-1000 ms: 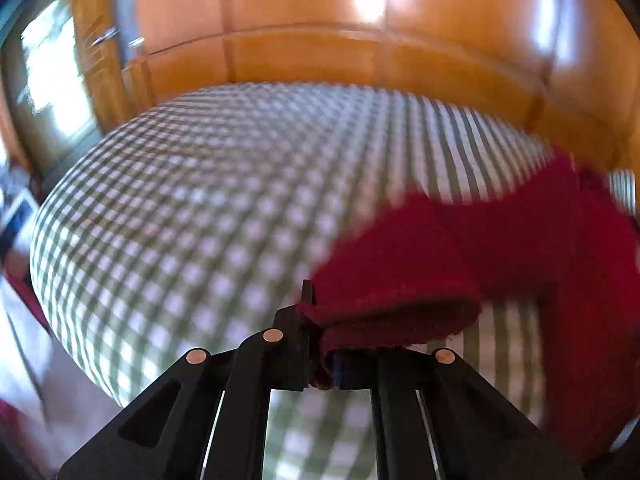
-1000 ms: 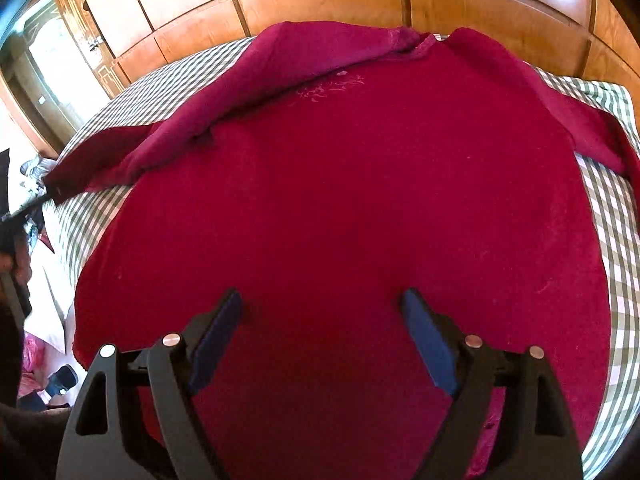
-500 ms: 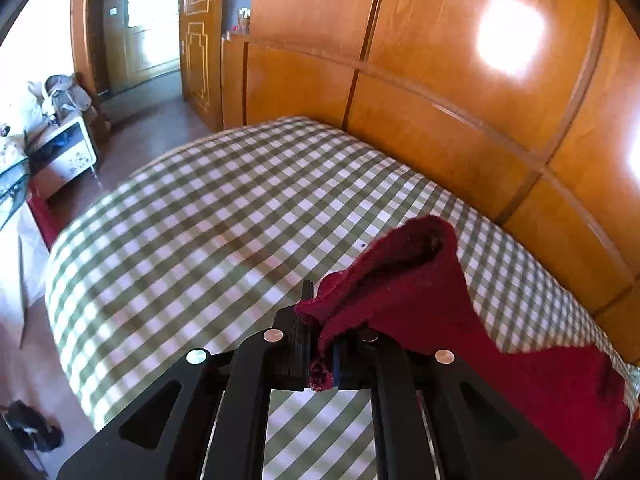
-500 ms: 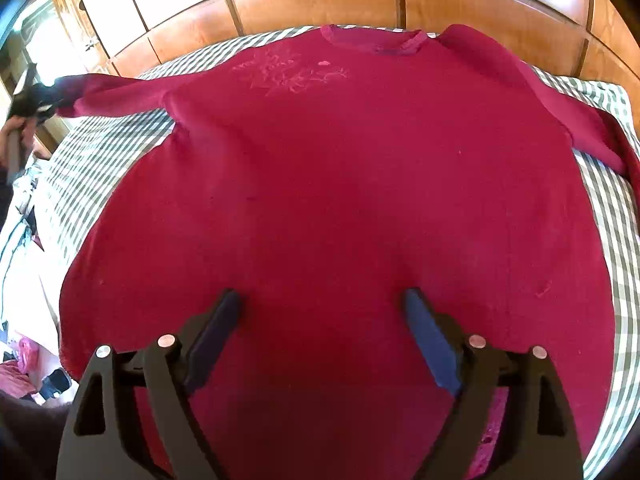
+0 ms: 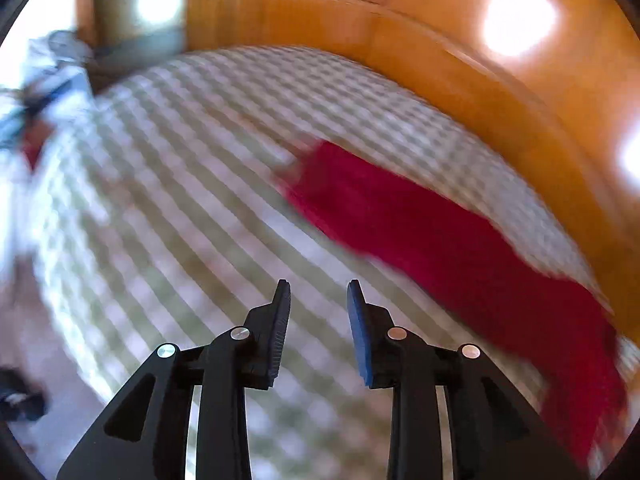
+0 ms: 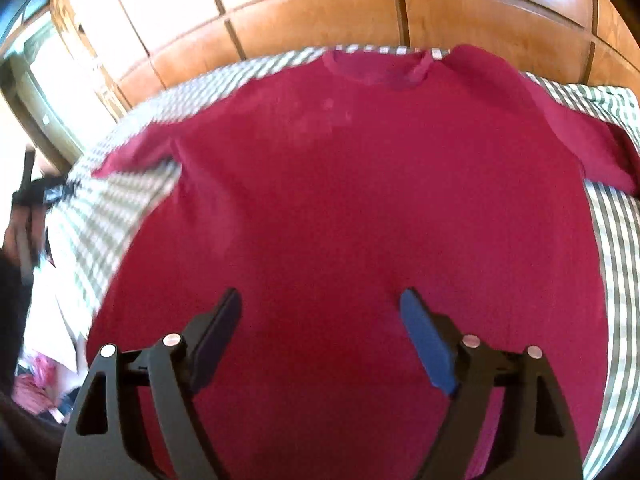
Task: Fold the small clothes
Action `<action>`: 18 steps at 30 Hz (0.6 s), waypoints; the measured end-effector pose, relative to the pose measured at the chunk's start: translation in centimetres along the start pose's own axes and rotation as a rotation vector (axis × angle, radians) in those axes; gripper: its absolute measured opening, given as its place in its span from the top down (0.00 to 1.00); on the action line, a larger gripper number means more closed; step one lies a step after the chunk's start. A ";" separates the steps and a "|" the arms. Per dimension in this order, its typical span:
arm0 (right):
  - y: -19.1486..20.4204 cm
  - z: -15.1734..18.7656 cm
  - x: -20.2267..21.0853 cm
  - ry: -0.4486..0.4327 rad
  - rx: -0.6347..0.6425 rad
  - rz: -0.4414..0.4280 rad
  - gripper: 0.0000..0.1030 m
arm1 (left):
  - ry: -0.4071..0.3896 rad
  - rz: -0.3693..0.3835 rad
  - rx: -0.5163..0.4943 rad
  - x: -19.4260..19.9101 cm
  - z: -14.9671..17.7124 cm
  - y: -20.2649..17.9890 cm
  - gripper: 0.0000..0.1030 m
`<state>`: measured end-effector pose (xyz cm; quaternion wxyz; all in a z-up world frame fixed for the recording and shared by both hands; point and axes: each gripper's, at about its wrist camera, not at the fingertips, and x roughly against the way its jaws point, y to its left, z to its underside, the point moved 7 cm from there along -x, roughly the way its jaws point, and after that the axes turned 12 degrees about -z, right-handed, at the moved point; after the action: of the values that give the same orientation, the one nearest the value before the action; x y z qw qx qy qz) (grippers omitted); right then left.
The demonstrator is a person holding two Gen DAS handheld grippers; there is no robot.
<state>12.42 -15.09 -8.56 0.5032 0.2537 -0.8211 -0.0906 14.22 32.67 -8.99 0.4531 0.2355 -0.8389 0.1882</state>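
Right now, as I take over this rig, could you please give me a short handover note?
Left gripper: jaws opening, nothing between them; it hangs over bare checked bedsheet, the sleeve lying apart to its right.
Right gripper: jaws closing but wide, empty, above the red sweater.
Sweater lies flat on the bed, neckline toward the wooden headboard, both sleeves spread outward.
Done: garment laid out.
Left: every fold; probably sleeves inward first, then the body.
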 end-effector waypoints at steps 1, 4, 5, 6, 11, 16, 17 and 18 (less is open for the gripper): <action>-0.1 -0.9 -0.3 -0.003 0.008 0.005 0.28 | 0.003 0.103 -0.074 1.4 2.4 -2.0 0.73; -0.3 -5.2 -1.7 -0.029 0.050 0.026 0.36 | 0.048 0.290 -0.238 4.0 9.1 -7.1 0.73; -0.4 -6.6 -2.1 -0.038 0.058 0.031 0.38 | 0.086 0.362 -0.273 4.6 11.5 -8.8 0.73; -0.5 -8.3 -2.7 -0.045 0.063 0.033 0.39 | 0.118 0.417 -0.297 5.1 13.4 -10.2 0.73; -1.8 -16.8 -6.2 -0.072 0.047 0.045 0.43 | 0.187 0.541 -0.401 6.4 21.2 -15.7 0.44; -3.2 -22.1 -11.3 -0.029 -0.023 0.018 0.43 | 0.215 0.614 -0.429 7.5 21.8 -17.2 0.42; -3.4 -22.3 -12.8 0.012 -0.044 -0.004 0.45 | 0.224 0.619 -0.436 7.7 22.0 -17.5 0.42; -3.5 -22.1 -14.0 0.053 -0.042 0.003 0.63 | 0.224 0.614 -0.449 7.7 22.3 -17.7 0.42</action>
<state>37.94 -8.65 -10.33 0.5299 0.2444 -0.8059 -0.1003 5.57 4.68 -12.19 0.5048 -0.1532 -0.8360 0.1512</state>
